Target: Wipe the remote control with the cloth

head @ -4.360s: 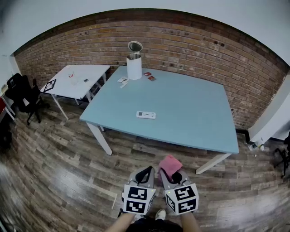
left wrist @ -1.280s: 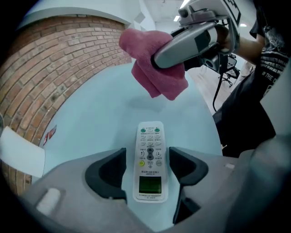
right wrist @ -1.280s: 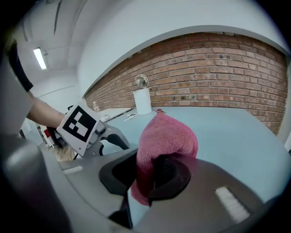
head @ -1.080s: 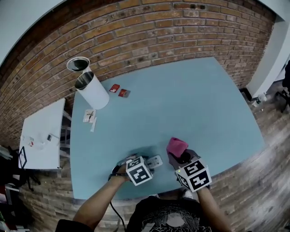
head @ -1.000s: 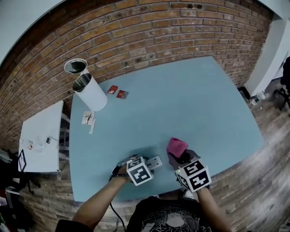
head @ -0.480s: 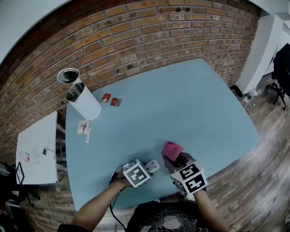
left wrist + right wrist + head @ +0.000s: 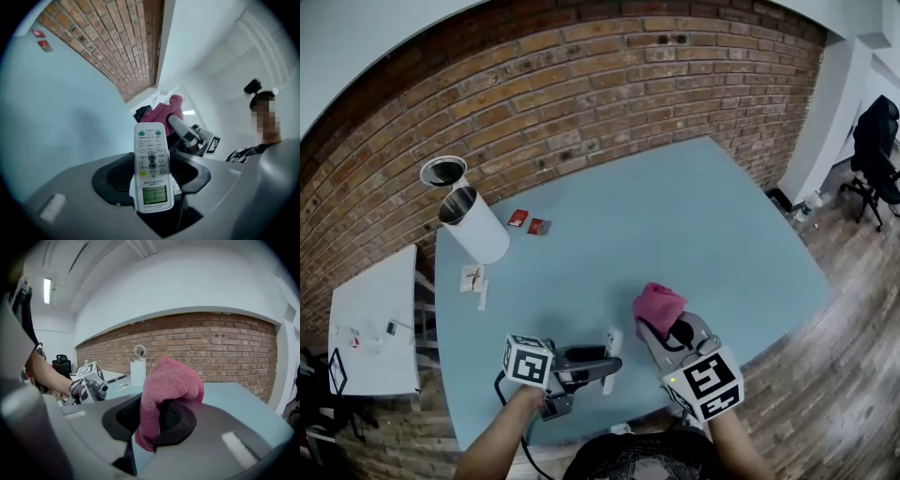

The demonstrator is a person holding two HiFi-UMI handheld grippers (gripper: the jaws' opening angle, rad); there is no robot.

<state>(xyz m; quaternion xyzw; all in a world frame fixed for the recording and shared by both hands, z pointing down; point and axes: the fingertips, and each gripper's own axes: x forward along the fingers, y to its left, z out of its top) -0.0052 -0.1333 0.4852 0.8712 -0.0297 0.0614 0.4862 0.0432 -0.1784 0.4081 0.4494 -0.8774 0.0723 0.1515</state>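
My left gripper (image 7: 606, 365) is shut on the white remote control (image 7: 612, 348), holding it in the air above the near edge of the light blue table (image 7: 694, 220). Its jaws have just been closing, with the remote between them. In the left gripper view the remote control (image 7: 151, 164) stands upright between the jaws, buttons and screen facing the camera. My right gripper (image 7: 662, 329) is shut on a pink cloth (image 7: 657, 305) just right of the remote. The right gripper view has the cloth (image 7: 171, 380) draped over one finger, with the left gripper (image 7: 91, 386) at its left.
A white cylindrical bin (image 7: 474, 225) and its lid (image 7: 442, 171) stand at the table's far left, by the brick wall. Two red cards (image 7: 528, 223) and small papers (image 7: 474, 278) lie near it. A small white table (image 7: 370, 328) is at the left, a black chair (image 7: 874, 141) at the far right.
Both grippers have risen off the table. The left one has rolled over and lifted the remote with it, so its marker cube now sits further left. The cloth stays in the right gripper.
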